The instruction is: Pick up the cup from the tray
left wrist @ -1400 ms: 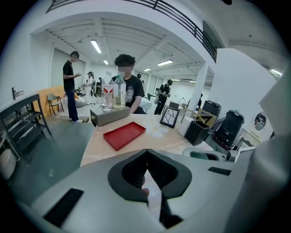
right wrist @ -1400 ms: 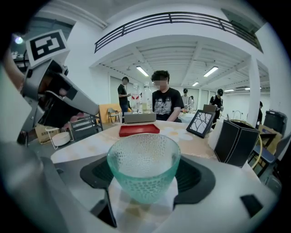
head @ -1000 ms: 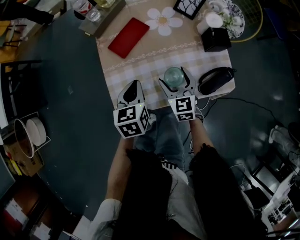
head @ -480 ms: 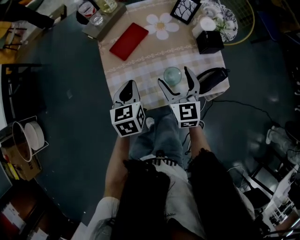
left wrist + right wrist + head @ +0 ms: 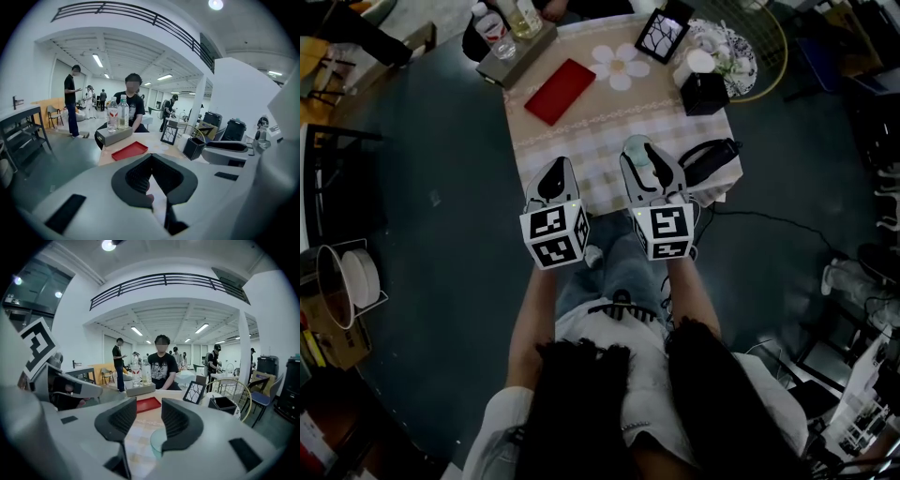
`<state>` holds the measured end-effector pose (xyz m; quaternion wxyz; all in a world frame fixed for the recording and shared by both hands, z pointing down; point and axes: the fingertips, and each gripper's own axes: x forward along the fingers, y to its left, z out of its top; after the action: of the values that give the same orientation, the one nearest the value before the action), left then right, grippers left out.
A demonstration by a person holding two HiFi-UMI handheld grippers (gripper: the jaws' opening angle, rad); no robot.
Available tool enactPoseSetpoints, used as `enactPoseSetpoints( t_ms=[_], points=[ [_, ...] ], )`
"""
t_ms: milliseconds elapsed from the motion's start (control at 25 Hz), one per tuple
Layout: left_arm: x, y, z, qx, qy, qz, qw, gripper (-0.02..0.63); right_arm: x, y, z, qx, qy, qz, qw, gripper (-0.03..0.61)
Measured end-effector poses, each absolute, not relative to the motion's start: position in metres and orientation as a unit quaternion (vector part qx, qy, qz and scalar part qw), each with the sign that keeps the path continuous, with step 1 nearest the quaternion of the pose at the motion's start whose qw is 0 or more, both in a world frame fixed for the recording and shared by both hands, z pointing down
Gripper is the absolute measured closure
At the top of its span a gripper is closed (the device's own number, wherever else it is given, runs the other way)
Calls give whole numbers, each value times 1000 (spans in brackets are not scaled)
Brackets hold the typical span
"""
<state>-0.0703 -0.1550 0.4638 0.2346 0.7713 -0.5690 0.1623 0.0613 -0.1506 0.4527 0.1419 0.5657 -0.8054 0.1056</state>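
The cup (image 5: pixel 637 148), clear greenish glass, stands on the checked tablecloth near the table's front edge, not on the red tray (image 5: pixel 565 91). My right gripper (image 5: pixel 646 159) hangs right over it, so most of the cup is hidden. In the right gripper view the cup (image 5: pixel 156 442) peeks out below the right-hand jaw. The right gripper (image 5: pixel 149 411) is closing, with only cloth showing in the gap between its jaws. My left gripper (image 5: pixel 553 174) hovers beside it over the table's front edge, shut and empty; its pads (image 5: pixel 140 176) meet at their tips.
The red tray (image 5: pixel 147 404) lies empty at the far left of the table. Behind it is a grey box with bottles (image 5: pixel 516 42). A black box (image 5: pixel 705 94), a framed picture (image 5: pixel 661 33) and a black device (image 5: pixel 710 157) line the right side. A person (image 5: pixel 161 363) sits at the far end.
The right gripper's jaws, wide apart around the cup before, have narrowed and now cover most of it. Both grippers drew slightly nearer the table's front edge.
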Motion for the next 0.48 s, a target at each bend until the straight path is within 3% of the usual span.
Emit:
enactPoseSetpoints(
  t_ms=[280,480],
  points=[
    [-69,-143,446,779,-566,154,223,607,49,-134,442,567,-801,113,153,565],
    [-67,-132,439,781,-564,148,223,607,55,-126,451,589,-778,163,147,572]
  ],
)
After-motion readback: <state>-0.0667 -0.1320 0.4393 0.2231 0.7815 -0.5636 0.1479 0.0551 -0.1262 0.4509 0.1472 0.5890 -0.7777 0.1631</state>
